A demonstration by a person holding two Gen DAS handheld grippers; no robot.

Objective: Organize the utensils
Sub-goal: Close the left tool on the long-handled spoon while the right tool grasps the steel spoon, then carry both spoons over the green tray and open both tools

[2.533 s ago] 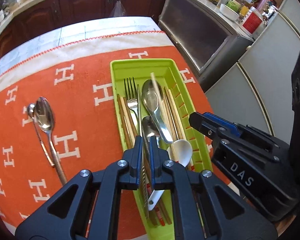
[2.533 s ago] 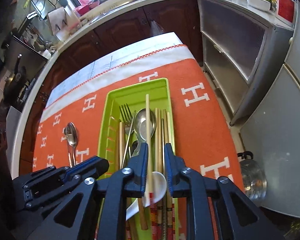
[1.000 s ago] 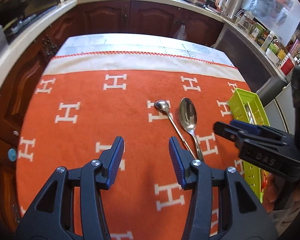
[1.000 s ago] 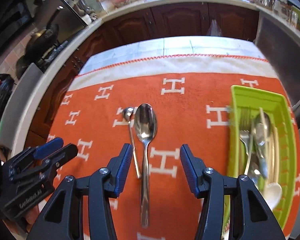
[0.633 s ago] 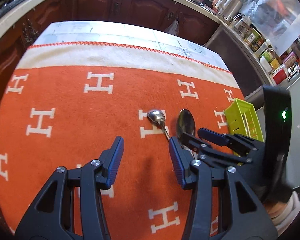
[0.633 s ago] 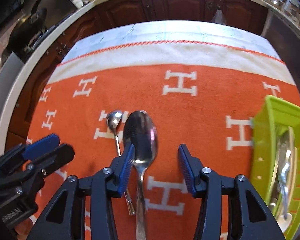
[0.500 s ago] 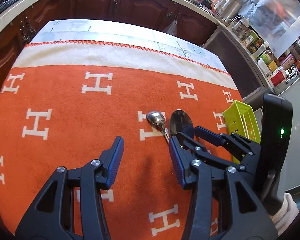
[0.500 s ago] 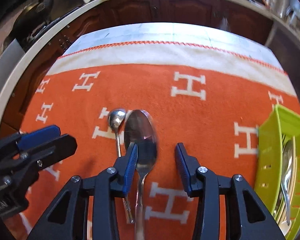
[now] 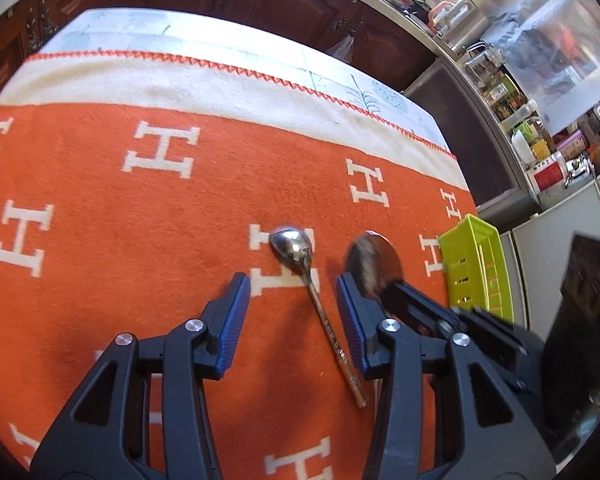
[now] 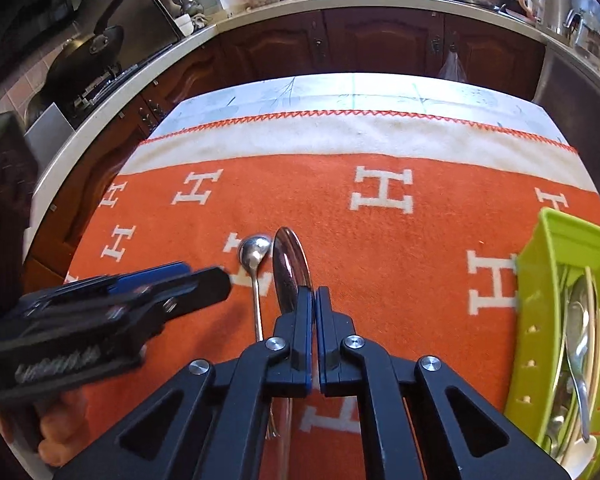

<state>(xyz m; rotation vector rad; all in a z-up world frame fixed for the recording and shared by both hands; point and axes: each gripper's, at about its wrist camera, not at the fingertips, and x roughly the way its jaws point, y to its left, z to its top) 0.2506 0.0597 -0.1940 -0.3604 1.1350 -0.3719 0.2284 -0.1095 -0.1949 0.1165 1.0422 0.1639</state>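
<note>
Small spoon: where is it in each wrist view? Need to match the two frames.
Left wrist: small spoon just right of centre, bowl up, handle running down between the open left tool's fingers.
Right wrist: small spoon left of centre, beside the big spoon clamped in the right tool.
Shared landmark: green tray, at the right edge in both.

Big spoon (image 10: pixel 290 264) handle hidden under right gripper (image 10: pixel 314 300); bowl blurred in left view. Green tray (image 10: pixel 540 320) cut off by frame edge.
</note>
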